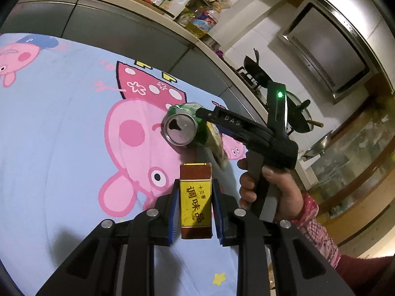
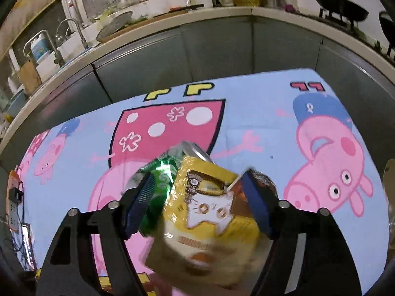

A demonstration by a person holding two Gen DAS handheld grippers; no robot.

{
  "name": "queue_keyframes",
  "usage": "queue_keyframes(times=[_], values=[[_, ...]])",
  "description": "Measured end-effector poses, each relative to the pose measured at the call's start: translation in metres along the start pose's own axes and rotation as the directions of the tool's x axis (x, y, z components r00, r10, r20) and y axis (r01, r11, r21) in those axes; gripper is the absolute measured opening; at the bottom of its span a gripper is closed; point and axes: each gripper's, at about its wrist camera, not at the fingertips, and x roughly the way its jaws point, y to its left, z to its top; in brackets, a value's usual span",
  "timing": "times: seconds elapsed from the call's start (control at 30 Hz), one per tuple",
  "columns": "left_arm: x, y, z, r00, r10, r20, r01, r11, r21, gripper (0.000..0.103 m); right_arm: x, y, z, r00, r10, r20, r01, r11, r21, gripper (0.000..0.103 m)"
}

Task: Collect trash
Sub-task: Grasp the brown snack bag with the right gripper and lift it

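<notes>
My yellow packet (image 2: 209, 212) blurs toward its lower end, so its print there is unreadable. It covers most of the green can (image 2: 158, 172) between my right tongs (image 2: 197, 202). The seasoning box's (image 1: 195, 198) sides hide behind my left tongs' pads (image 1: 174, 212).

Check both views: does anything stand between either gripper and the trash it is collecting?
Nothing visible does. The left gripper already clamps the yellow-and-brown cardboard seasoning box; the right gripper clamps the crushed green drink can together with the yellow snack packet.
</notes>
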Motion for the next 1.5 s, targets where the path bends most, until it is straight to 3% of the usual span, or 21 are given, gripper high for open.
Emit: queue_keyframes(times=[0.03,0.1,0.13,0.2,0.23,0.37,0.43,0.47,0.5,0.53,0.57,0.77,0.93,1.07,1.17,1.3,1.43,1.5], values=[[0.0,0.0,0.0,1.0,-0.002,0.0,0.002,1.0,0.003,0.024,-0.003,-0.004,-0.002,1.0,-0.002,0.005,0.002,1.0,0.003,0.06],[0.001,-0.001,-0.001,1.0,-0.012,-0.005,0.012,1.0,0.002,0.024,-0.014,-0.017,-0.01,1.0,-0.002,0.013,0.002,1.0,0.009,0.038],[0.003,-0.001,-0.001,1.0,-0.019,-0.009,0.019,1.0,0.001,0.024,-0.017,-0.024,-0.014,1.0,0.01,0.013,-0.011,1.0,0.021,0.033],[0.006,-0.001,-0.001,1.0,-0.025,-0.013,0.025,1.0,0.0,0.024,-0.031,-0.046,-0.027,0.999,0.04,0.015,-0.041,0.997,0.07,0.006],[0.007,-0.002,-0.001,1.0,-0.028,-0.014,0.028,1.0,0.0,0.024,-0.036,-0.055,-0.033,0.999,0.051,0.02,-0.052,0.995,0.091,0.002],[0.013,-0.008,-0.003,0.999,-0.032,-0.029,0.033,0.999,0.01,0.024,-0.058,-0.088,-0.055,0.998,0.044,0.053,-0.052,0.988,0.148,0.001],[0.015,-0.012,-0.004,0.999,-0.03,-0.037,0.03,0.999,0.02,0.024,-0.063,-0.098,-0.065,0.997,0.067,0.047,-0.074,0.984,0.165,0.007],[0.015,-0.014,-0.005,0.999,-0.028,-0.039,0.029,0.999,0.022,0.024,-0.063,-0.101,-0.069,0.996,0.085,0.035,-0.09,0.982,0.168,0.024],[0.017,-0.015,-0.005,0.999,-0.027,-0.042,0.028,0.999,0.021,0.024,-0.063,-0.102,-0.073,0.993,0.112,0.027,-0.115,0.978,0.174,0.054],[0.018,-0.015,-0.005,0.999,-0.028,-0.046,0.029,0.999,0.019,0.024,-0.064,-0.104,-0.077,0.99,0.136,0.035,-0.141,0.973,0.184,0.062],[0.018,-0.016,-0.005,0.998,-0.028,-0.05,0.029,0.999,0.017,0.024,-0.065,-0.104,-0.081,0.988,0.145,0.055,-0.153,0.97,0.188,0.062],[0.013,-0.02,-0.006,0.999,-0.007,-0.046,0.008,1.0,0.029,0.024,-0.048,-0.089,-0.082,0.973,0.227,0.034,-0.23,0.961,0.154,0.058],[0.002,-0.01,-0.005,1.0,0.011,-0.026,-0.01,1.0,0.011,0.024,-0.036,-0.102,-0.073,0.967,0.248,0.057,-0.254,0.943,0.216,0.053],[-0.003,0.0,-0.003,1.0,0.006,-0.019,-0.007,1.0,-0.028,0.024,-0.024,-0.119,-0.071,0.967,0.254,0.01,-0.247,0.931,0.269,0.037],[-0.001,-0.001,-0.003,1.0,0.004,-0.017,-0.005,1.0,-0.025,0.024,-0.017,-0.116,-0.078,0.961,0.274,-0.024,-0.26,0.933,0.249,0.014],[0.0,-0.005,-0.002,1.0,0.005,-0.017,-0.005,1.0,-0.014,0.024,-0.024,-0.107,-0.076,0.958,0.286,-0.002,-0.278,0.934,0.223,0.004],[0.0,-0.007,-0.003,1.0,0.0,-0.025,0.0,1.0,-0.013,0.024,-0.062,-0.085,-0.068,0.983,0.167,0.079,-0.173,0.982,0.071,0.003],[0.001,-0.008,-0.003,1.0,-0.004,-0.027,0.003,1.0,-0.013,0.024,-0.09,-0.055,-0.069,0.982,0.018,0.187,0.007,0.991,-0.133,0.003]])
